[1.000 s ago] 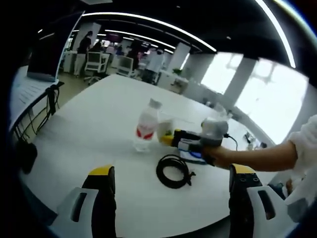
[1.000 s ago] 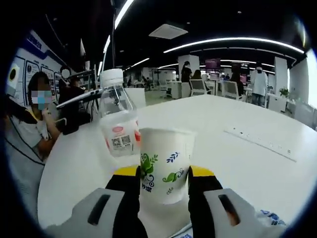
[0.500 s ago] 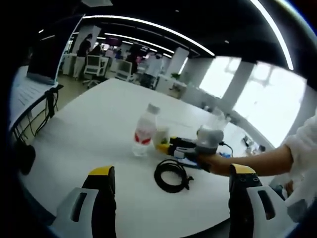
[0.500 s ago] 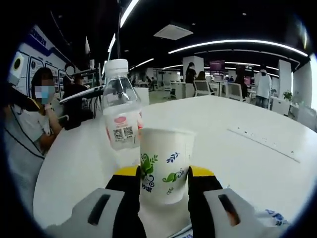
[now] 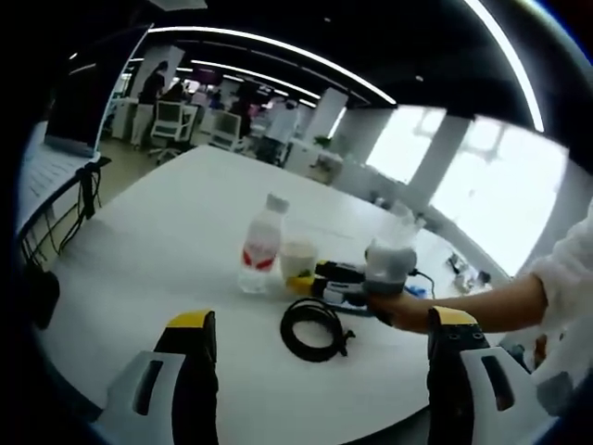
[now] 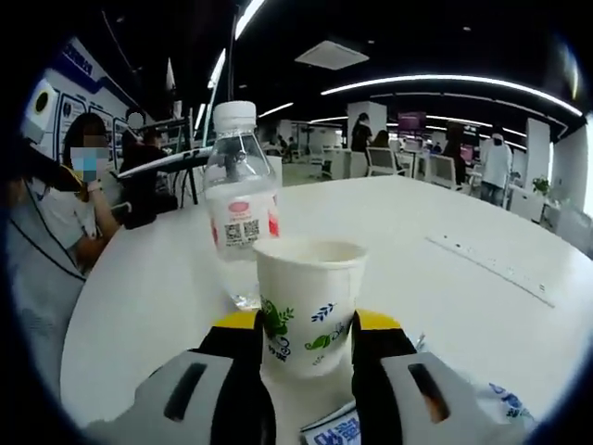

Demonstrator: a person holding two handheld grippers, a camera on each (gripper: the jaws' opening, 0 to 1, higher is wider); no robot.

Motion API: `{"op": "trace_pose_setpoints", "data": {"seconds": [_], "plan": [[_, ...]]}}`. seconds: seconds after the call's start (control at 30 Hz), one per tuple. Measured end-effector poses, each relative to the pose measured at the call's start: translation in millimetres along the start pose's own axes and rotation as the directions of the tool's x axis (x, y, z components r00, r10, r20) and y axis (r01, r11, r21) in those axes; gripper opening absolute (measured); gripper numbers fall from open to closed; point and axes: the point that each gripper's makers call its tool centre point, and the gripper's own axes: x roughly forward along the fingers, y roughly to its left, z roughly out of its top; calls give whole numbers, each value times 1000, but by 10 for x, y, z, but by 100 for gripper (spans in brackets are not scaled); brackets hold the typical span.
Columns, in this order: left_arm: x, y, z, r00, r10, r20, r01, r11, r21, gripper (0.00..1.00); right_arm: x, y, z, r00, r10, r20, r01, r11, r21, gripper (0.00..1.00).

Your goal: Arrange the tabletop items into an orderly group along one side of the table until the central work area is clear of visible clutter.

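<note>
While the right gripper (image 6: 306, 338) is clamping the paper cup (image 6: 309, 301) just beside the water bottle (image 6: 243, 209) on the table (image 6: 482, 306), grouping is progressing. Left gripper (image 5: 320, 371) is hovering, jaws wide, nothing held. Next move likely calls for releasing the cup, then fetching the cable coil (image 5: 313, 329).

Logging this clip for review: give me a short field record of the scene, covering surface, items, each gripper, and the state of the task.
surface: round white table
items: clear plastic water bottle with red label; white paper cup with green leaf print; coiled black cable
right gripper: jaws closed on the paper cup, which sits just in front of the bottle
left gripper: jaws wide apart, holding nothing, back from the items
task state: bottle, cup and cable lie close together
</note>
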Motion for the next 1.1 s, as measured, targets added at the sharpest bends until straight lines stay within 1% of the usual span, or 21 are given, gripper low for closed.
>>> {"op": "trace_pose_setpoints", "data": {"seconds": [0.1, 0.2, 0.27, 0.57, 0.9, 0.93, 1.1], "plan": [[-1, -19, 18, 1000, -6, 7, 6, 1000, 5, 91, -31, 34, -36, 1000, 4, -14, -4, 1000, -5, 35], [-10, -18, 39, 1000, -10, 20, 9, 1000, 4, 89, -17, 28, -65, 1000, 11, -20, -11, 1000, -2, 35], [-13, -26, 46, 1000, -11, 25, 11, 1000, -2, 89, -17, 31, -100, 999, 10, -37, -11, 1000, -13, 35], [-52, -9, 51, 999, -7, 35, 8, 1000, -28, 89, 8, 26, -121, 999, -1, -45, 1, 1000, -1, 35], [-53, -19, 77, 999, -14, 44, 15, 999, -35, 89, -12, 47, -105, 998, 0, -59, 2, 1000, 23, 37], [-50, -13, 78, 999, -14, 44, 16, 999, -37, 89, -16, 46, -101, 998, -1, -60, 2, 1000, 19, 38], [-52, -16, 88, 999, -15, 49, 17, 999, -41, 89, -44, 43, -36, 999, -5, -46, 6, 1000, 15, 52]]}}
